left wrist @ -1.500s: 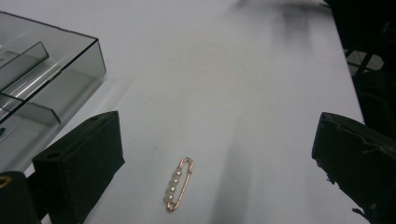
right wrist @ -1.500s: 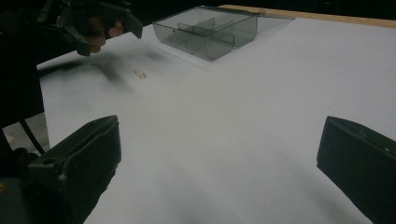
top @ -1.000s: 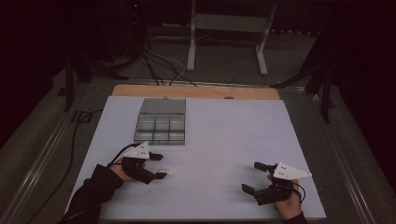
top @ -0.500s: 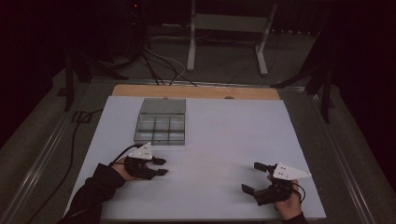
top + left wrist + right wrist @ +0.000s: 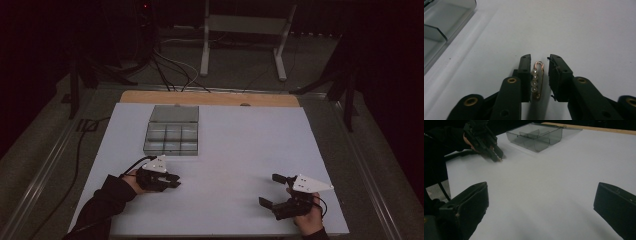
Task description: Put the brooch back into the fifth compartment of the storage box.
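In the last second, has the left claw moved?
Yes. The left claw has slid right along the white mat, ending nearer below the middle of the clear compartment box.

No text, label, brand, number or sign can be read in any of the views. No marking is seen on the clear compartment box (image 5: 171,131), and none is carried by the white table sheet (image 5: 250,145).
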### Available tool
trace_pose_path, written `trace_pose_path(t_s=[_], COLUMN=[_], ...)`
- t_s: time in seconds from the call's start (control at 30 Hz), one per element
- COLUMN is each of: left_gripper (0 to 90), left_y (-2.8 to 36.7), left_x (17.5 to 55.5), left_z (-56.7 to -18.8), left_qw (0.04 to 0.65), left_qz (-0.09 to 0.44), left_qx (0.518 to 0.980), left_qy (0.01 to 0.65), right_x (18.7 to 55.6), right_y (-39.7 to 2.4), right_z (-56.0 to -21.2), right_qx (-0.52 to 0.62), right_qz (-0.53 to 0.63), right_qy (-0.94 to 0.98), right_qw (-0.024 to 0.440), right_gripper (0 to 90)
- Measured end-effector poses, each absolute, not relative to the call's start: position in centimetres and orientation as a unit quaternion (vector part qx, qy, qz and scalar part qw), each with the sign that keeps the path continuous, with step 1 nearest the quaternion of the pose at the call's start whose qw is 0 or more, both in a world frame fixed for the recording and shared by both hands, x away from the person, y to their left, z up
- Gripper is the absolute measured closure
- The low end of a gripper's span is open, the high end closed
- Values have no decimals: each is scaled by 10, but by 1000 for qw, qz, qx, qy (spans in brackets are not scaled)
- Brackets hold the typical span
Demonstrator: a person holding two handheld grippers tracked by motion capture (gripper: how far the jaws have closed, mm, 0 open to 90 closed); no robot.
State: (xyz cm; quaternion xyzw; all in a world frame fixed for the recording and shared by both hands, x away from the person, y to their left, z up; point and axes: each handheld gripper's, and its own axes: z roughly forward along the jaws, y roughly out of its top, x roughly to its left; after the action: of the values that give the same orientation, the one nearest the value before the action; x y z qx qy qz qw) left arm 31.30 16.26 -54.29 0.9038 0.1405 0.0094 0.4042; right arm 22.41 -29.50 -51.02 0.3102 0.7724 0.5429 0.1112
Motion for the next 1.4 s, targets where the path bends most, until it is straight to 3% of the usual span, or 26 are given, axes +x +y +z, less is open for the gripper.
trace_pose_path(t_s=[0.27,1.4], left_gripper=[867,877], left_y=[163,169], left_x=[317,322], left_z=[-544,-524], left_qw=[404,426], left_qz=[2,16], left_qx=[904,886], left_qy=[138,180], right_x=[225,225], right_y=[-295,-295], right_z=[-510,-511], right_qx=[312,315], right_qz=[543,542], right_qy=[772,771], right_qw=[111,110], right_gripper=[0,0])
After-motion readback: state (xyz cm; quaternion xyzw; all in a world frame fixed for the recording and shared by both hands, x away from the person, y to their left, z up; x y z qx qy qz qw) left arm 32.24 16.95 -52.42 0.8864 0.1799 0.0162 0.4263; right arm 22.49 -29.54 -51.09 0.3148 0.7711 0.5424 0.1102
